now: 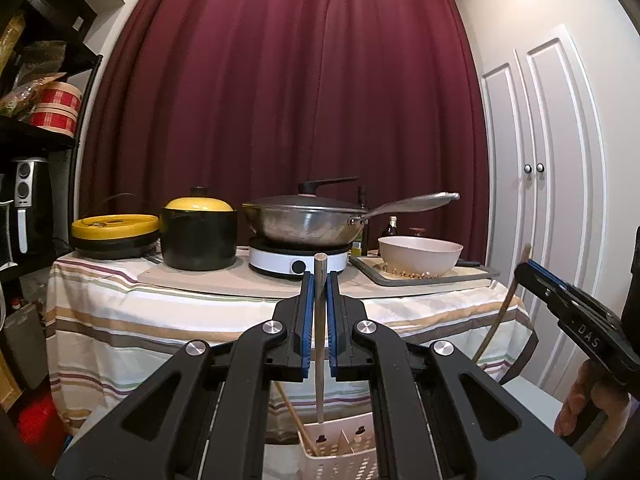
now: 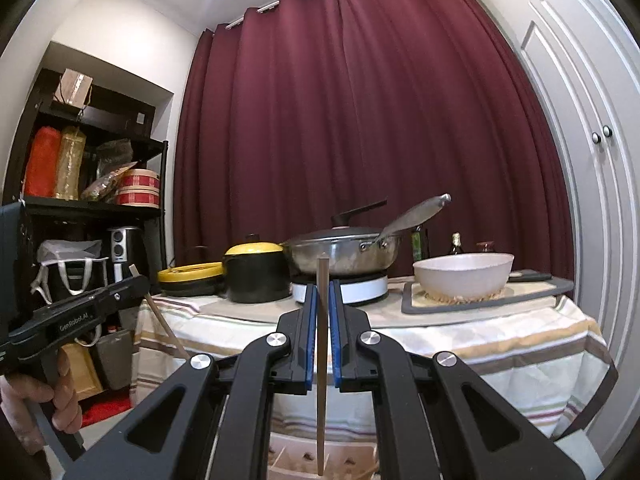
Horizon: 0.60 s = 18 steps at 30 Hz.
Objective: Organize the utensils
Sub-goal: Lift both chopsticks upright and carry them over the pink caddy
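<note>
Two grips, two sticks. Left gripper (image 1: 319, 280) clamped on a round wooden stick (image 1: 319, 332), upright, lower tip hanging just above the white slotted utensil holder (image 1: 340, 460). Right gripper (image 2: 323, 300) pinched tight on a flat wooden stick (image 2: 322, 380), also upright, tip low over the same holder (image 2: 296, 460). Cooker, pan and bowl (image 1: 420, 254) sitting well behind on the striped tablecloth (image 1: 160, 320), out of the way. Probably mid-lift or mid-placement; cannot tell which. To do it well: keep both sticks vertical, tips clear of the rim and divider, no knocking the loose sticks already leaning inside, no crossing paths, pinch firm against slipping.
</note>
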{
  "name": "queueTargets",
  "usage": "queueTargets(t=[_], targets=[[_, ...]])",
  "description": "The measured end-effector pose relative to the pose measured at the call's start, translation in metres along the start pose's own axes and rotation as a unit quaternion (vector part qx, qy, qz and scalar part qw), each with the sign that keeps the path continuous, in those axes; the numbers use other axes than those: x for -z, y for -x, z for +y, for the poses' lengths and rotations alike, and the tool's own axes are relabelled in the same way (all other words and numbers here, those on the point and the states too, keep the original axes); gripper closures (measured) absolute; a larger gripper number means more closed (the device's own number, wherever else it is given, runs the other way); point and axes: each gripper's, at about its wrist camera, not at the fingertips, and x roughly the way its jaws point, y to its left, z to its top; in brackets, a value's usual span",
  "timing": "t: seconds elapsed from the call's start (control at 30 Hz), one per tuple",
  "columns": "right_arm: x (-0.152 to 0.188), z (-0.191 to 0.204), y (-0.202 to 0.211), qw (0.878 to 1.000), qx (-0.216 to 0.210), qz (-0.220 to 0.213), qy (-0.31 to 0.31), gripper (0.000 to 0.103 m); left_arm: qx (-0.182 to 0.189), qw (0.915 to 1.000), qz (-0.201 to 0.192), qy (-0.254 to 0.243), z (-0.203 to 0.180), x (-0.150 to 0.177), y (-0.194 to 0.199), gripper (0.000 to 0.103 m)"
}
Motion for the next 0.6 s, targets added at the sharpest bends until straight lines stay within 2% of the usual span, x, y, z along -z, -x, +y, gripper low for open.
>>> queueTargets(t=[0.1,0.27,0.57,0.6], targets=[[0.010,-0.002,-0.015,1.000,0.005,0.003,0.004,0.096,-0.002,0.9999,0.009,-0.010,-0.004,0.014,-0.014,0.096],[0.040,-0.009,-0.037,0.999,0.012,0.035,-0.003,0.096,-0.004,0.9992,0.039,-0.004,0.000,0.043,-0.035,0.096],[0.077,-0.006,-0.050,0.996,0.022,0.084,0.012,0.096,0.000,0.9965,0.082,0.015,0.009,0.080,-0.055,0.096],[0.081,-0.006,-0.052,0.995,0.020,0.095,0.012,0.096,-0.001,0.9964,0.083,0.018,0.010,0.082,-0.056,0.094]])
